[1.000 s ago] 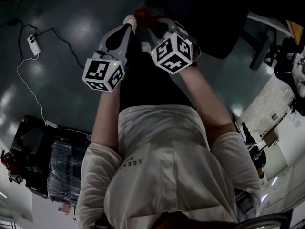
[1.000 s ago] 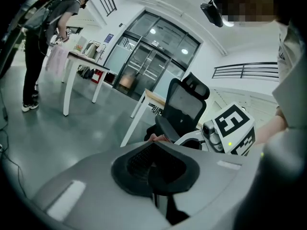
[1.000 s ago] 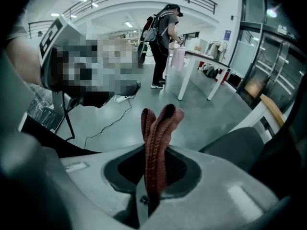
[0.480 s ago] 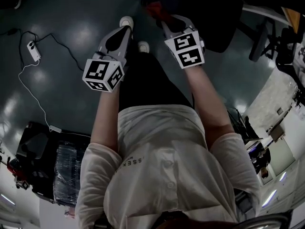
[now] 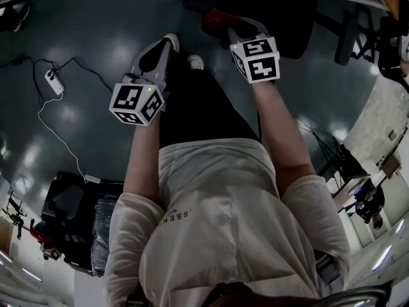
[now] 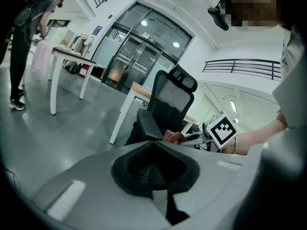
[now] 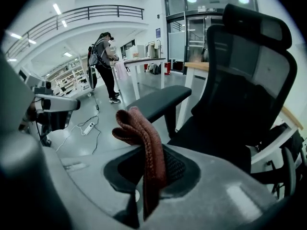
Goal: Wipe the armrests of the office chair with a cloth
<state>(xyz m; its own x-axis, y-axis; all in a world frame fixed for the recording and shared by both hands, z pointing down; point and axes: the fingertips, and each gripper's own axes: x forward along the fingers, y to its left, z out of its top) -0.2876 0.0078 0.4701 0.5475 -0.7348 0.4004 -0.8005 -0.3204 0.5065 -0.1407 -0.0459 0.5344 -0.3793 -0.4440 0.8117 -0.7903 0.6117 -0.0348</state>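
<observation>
The black office chair [image 7: 244,80] stands right in front of me, and its near armrest [image 7: 158,99] juts out just beyond the right gripper [image 7: 151,169]. That gripper is shut on a red knitted cloth [image 7: 144,138], which stands folded above the jaws, a little short of the armrest. In the head view the right gripper [image 5: 225,23] holds the cloth [image 5: 214,16] at the dark chair's [image 5: 275,11] edge. The left gripper [image 5: 167,42] hangs beside it over the floor, shut and holding nothing. Its own view shows the chair [image 6: 170,97], the armrest [image 6: 146,123] and the cloth [image 6: 172,137].
A power strip [image 5: 51,78] with its cable lies on the floor at the left. A black case [image 5: 64,216] sits behind me on the left. White tables [image 6: 72,56] stand further off, with a person [image 7: 103,56] at one. Another chair [image 5: 358,31] is at the right.
The right gripper has carried the cloth to the right, closer to the chair. The left gripper has barely moved.
</observation>
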